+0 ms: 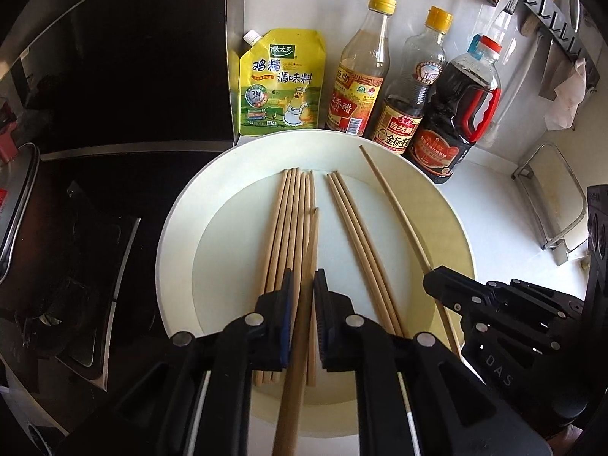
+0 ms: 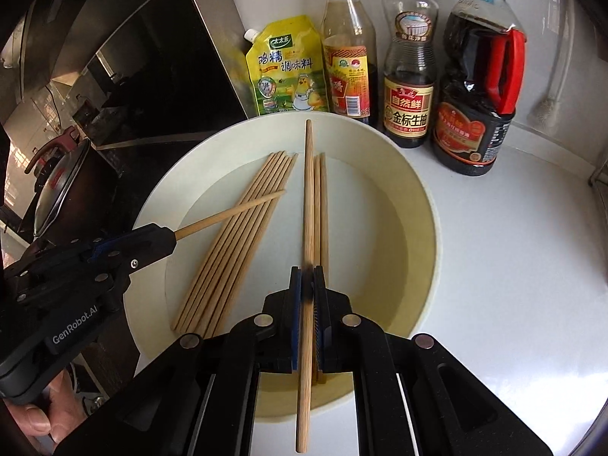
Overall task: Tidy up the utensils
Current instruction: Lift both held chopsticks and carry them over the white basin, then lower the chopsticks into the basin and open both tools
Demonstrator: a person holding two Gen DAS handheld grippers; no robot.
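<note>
At the bottom of the left wrist view, the left gripper (image 1: 304, 285) is clamping one chopstick (image 1: 300, 326) between nearly closed jaws; the stick's long axis is running from the bottom edge up toward the frame's middle, its tip hanging over the left bundle of chopsticks (image 1: 290, 220). In the right wrist view, the right gripper (image 2: 307, 281) is pinching its own chopstick (image 2: 307, 228) with jaws fully closed on it, the stick pointing almost straight up the frame toward the bottles.

Both held sticks are hovering above a pale round plate (image 1: 178, 228). On it, the left bundle is lying lengthwise up the frame, and a smaller group of chopsticks (image 1: 357, 235) is resting just to its right, slanting toward the upper left.

Beyond the plate's far rim, a yellow seasoning pouch (image 1: 283, 83), a vinegar bottle (image 1: 361, 72), a soy sauce bottle (image 1: 414, 91) and a dark red-handled jug (image 1: 463, 110) are standing in a row on the white counter (image 2: 513, 247). A black stovetop (image 1: 95, 197) is filling the left side.
</note>
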